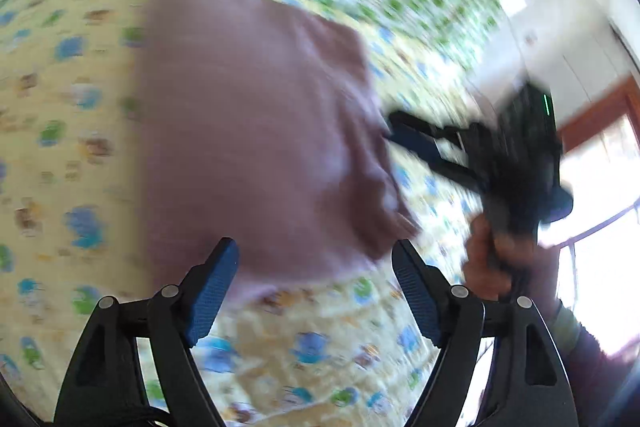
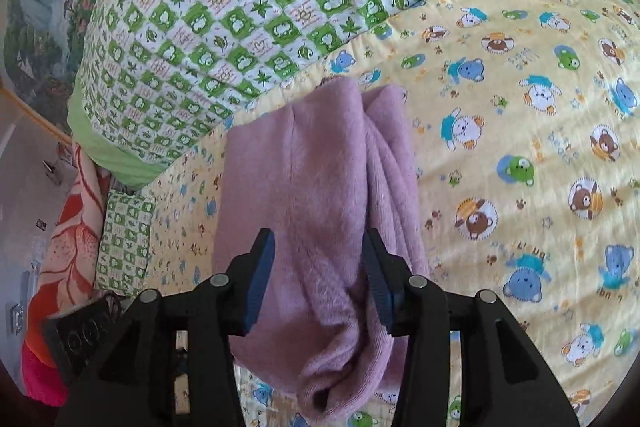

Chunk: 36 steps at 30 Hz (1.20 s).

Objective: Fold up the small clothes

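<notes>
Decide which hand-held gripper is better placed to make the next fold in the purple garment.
Probably the right hand-held gripper: it is open, directly over the purple garment. The left hand-held gripper, also open, sits at the garment's near edge in a motion-blurred view.

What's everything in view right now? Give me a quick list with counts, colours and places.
garment: one, mauve, folded lengthwise, lying on the sheet in front of both grippers
sheet: one, yellow with bear print, covering the bed
quilt: one, green and white check, bunched at the far side of the bed
blanket: one, orange floral, at the bed's left edge in the right wrist view
window: one, bright, wooden frame, far right in the left wrist view
left gripper: one, black with blue pads, open, over the garment's near edge
right gripper: one, black with blue pads, open, over the garment
right hand: one, gripping the right gripper's handle
</notes>
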Motion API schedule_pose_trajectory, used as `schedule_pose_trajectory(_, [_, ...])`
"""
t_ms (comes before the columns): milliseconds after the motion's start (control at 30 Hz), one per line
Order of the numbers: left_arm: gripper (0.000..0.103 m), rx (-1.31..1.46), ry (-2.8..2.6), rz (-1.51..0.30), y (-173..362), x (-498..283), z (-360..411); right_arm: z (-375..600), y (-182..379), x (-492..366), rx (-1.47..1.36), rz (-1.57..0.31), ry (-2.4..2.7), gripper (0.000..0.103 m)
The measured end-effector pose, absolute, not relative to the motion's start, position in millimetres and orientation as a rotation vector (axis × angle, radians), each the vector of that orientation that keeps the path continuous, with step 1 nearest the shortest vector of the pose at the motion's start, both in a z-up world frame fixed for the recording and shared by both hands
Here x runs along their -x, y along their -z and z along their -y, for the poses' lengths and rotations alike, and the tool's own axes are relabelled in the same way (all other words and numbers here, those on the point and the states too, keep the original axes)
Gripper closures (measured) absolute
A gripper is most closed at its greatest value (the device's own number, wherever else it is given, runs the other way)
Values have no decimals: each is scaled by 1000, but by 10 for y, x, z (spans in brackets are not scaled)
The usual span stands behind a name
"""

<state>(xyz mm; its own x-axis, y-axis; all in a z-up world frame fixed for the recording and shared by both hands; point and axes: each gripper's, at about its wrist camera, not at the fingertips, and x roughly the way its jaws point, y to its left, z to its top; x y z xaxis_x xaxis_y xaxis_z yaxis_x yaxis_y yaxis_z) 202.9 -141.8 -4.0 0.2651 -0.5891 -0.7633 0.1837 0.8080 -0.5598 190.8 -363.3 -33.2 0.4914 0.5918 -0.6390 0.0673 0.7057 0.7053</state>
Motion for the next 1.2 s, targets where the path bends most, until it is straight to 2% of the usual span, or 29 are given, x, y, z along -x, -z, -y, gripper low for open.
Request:
schedule_pose_trajectory(100, [22,473,445,-1194,70,-2205,1037,3554,463,-1874,-759,-1057,-353,56])
schedule_pose_trajectory(333, [22,508,352,-1257,455,-2651,838,3441,644,-2023,-757,-1088,-336,56])
schedule_pose_trajectory(367, [22,510,353,-1263,498,-2645,824,3436,672,-2047,-764,-1095,-334,59])
schedule_pose_trajectory(400, [22,511,350,-1269,525,-2677,838,3436,685,-2064,-773,-1095,-340,74])
schedule_pose_trajectory(433, [22,513,353,-1273,526,-2708,867,3445,678,-2073,-773,-1092,-349,84])
schedule_pose_trajectory(500, [22,506,375,-1265,493,-2745,994,3488,596,-2097,-762,-1077,-362,92])
schedule_pose_trajectory(633, [20,449,403,-1260,429,-2812,1244,3738,235,-2109,-753,-977,-368,93])
schedule_pose_trajectory(700, [19,429,386,-1274,478,-2821,1326,3801,174,-2132,-694,-989,-353,93])
schedule_pose_trajectory(867, [14,469,364,-1330,757,-2820,1298,3677,643,-2136,-630,-1114,-317,92])
schedule_pose_trajectory(967, [14,506,368,-1342,815,-2818,1271,3626,842,-2067,-628,-1106,-275,92])
schedule_pose_trajectory(1133, [14,449,366,-1314,663,-2767,1258,3664,789,-2054,-667,-1086,-245,89])
schedule_pose_trajectory(1200, [14,450,360,-1309,617,-2751,1218,3683,683,-2020,-668,-1072,-239,83])
